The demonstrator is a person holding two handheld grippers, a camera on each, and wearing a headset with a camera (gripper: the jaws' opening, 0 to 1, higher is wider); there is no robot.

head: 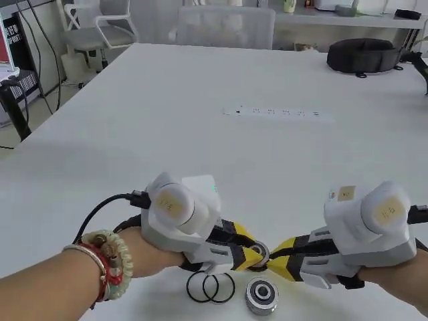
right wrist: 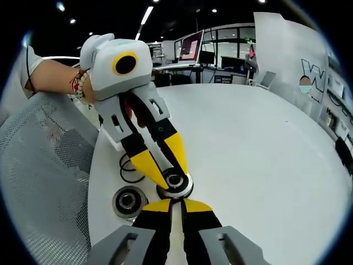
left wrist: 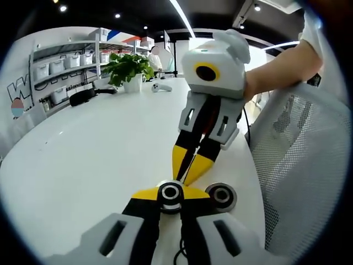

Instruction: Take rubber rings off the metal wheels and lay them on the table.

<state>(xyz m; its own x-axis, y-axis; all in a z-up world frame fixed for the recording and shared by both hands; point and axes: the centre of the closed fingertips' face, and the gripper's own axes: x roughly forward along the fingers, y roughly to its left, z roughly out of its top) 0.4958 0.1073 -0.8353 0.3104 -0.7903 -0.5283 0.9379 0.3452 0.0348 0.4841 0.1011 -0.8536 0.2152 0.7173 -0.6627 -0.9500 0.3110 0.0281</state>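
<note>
The left gripper [left wrist: 172, 193] is clamped on a metal wheel [right wrist: 176, 182]. Its 2 yellow-tipped jaws stand apart by the wheel's width and press its rim from either side, low in the centre of the left gripper view. The wheel is a small round bearing, with a bright steel outer face, a dark band inside it and a hole through the middle. It is held just above the worktop [head: 200, 134].

The right gripper [right wrist: 175, 205] meets it nose to nose. Its jaws are drawn together to a narrow slit and the yellow tips touch the wheel's edge. I cannot tell whether they pinch a rubber ring there. Both grippers have black jaw arms, yellow wedge tips and pale grey moulded housings.

In the head view, a 2nd wheel [head: 261, 295] lies flat on the worktop at the bottom edge, just below the meeting tips. It is thick and silvery, with a black inner ring. To its left, 2 thin black rubber rings [head: 210, 287] lie flat and overlap each other like linked hoops.

The worktop is smooth, matt and white. The hand [head: 152, 257] on the left gripper wears a beaded bracelet [head: 117, 264] and a thin red band at the wrist. A white power strip [head: 277, 112] lies flat above the frame's centre.
</note>
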